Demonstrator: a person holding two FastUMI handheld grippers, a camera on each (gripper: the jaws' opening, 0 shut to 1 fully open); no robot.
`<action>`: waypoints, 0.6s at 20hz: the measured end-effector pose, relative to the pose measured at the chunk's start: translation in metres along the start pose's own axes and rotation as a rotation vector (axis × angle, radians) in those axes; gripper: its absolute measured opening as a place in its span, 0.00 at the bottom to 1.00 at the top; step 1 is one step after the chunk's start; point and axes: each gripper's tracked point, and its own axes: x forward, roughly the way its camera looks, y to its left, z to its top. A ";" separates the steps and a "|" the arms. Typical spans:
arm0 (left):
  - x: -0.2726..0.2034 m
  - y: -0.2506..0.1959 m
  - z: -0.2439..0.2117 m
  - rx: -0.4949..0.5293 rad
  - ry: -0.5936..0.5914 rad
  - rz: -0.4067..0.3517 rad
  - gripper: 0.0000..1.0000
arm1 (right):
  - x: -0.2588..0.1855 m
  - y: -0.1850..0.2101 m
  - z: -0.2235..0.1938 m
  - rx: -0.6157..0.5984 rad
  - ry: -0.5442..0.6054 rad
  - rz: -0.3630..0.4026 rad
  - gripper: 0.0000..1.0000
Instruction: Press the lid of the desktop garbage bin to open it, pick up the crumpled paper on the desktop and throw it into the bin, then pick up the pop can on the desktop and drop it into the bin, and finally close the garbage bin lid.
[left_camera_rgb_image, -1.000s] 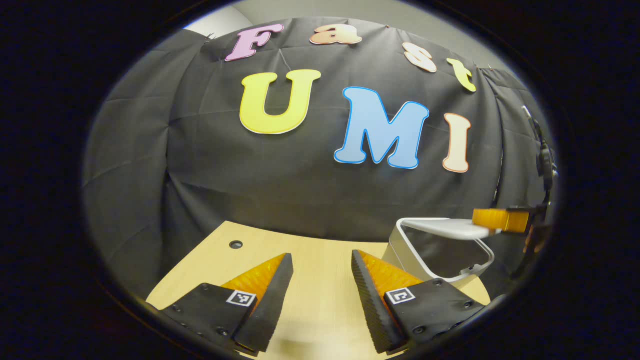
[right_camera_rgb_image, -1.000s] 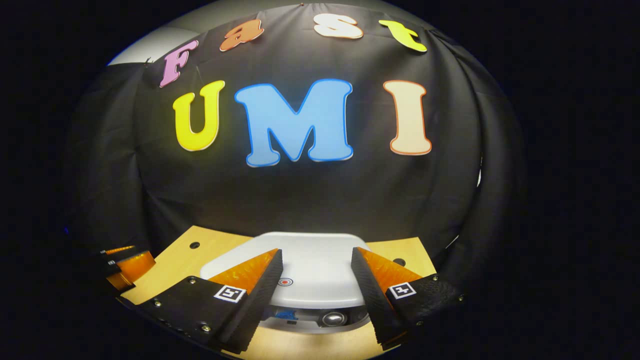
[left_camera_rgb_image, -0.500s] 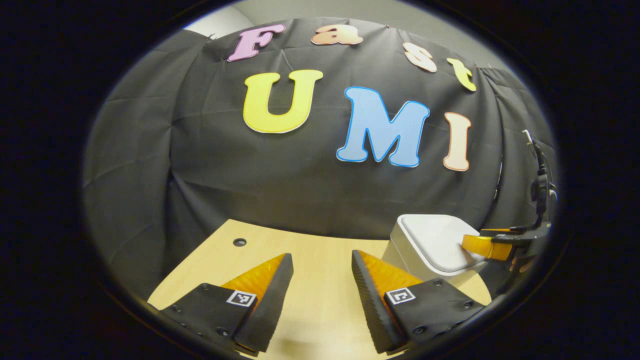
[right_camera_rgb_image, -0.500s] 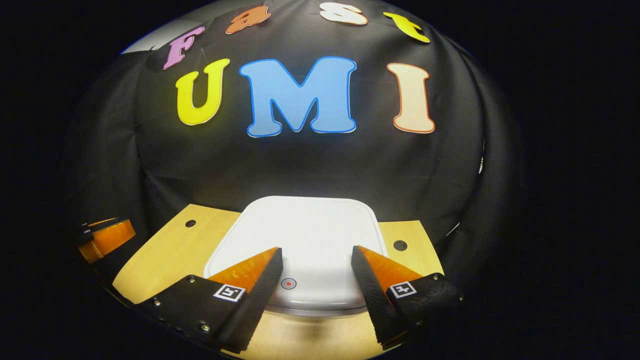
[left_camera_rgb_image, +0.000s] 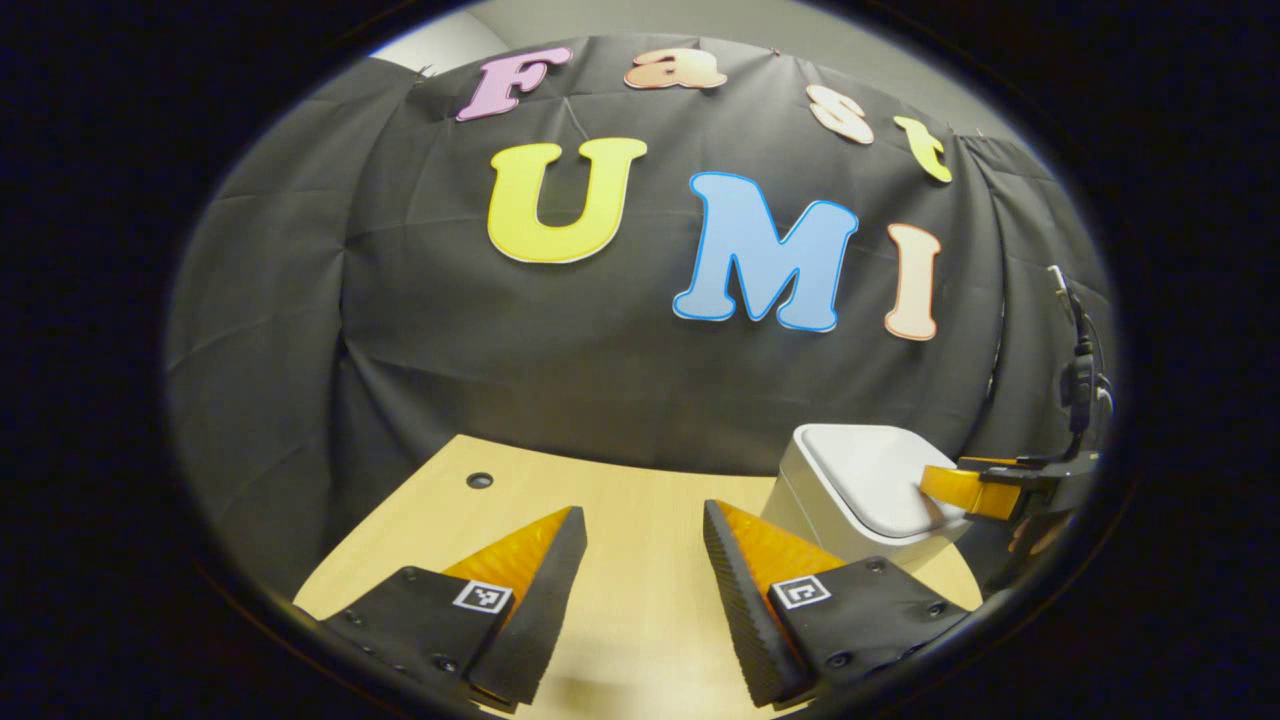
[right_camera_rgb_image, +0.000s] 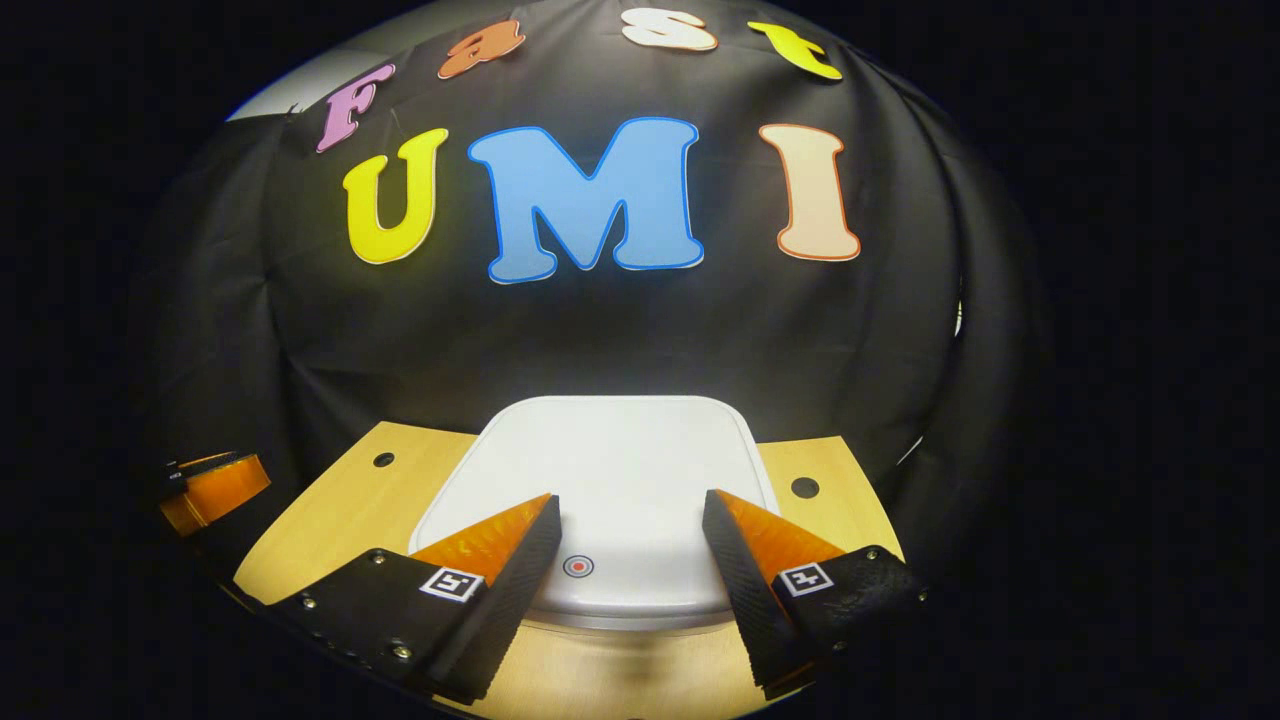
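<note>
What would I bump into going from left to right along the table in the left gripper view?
Small round hole in the light wooden table → white plastic garbage bin with closed lid → right gripper.

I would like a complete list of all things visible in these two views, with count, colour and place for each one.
White plastic desktop garbage bin: one, white, on the right part of the desk.
White rounded bin lid: one, white, lying flat on the bin, closed.
Small round button mark: one, red centre with a grey ring, near the lid's front edge.
Light wooden desk: one, pale yellow-brown, under everything.
Round holes in the desk: two, dark, near the back edge, one on each side of the bin.
Black cloth wall: one, black, behind the desk.
Left hand-held gripper: one, open, above the bare desk.
Right hand-held gripper: one, open, over the lid's front.
</note>
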 end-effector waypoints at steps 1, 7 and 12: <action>0.000 0.000 0.000 0.000 0.000 0.000 0.80 | 0.000 0.000 0.000 0.002 -0.011 -0.001 0.92; 0.001 0.000 -0.005 -0.006 0.008 -0.003 0.80 | 0.000 0.000 -0.006 0.015 -0.069 -0.006 0.92; 0.001 -0.011 -0.010 0.002 0.015 -0.019 0.80 | 0.001 0.000 -0.007 0.012 -0.104 -0.011 0.93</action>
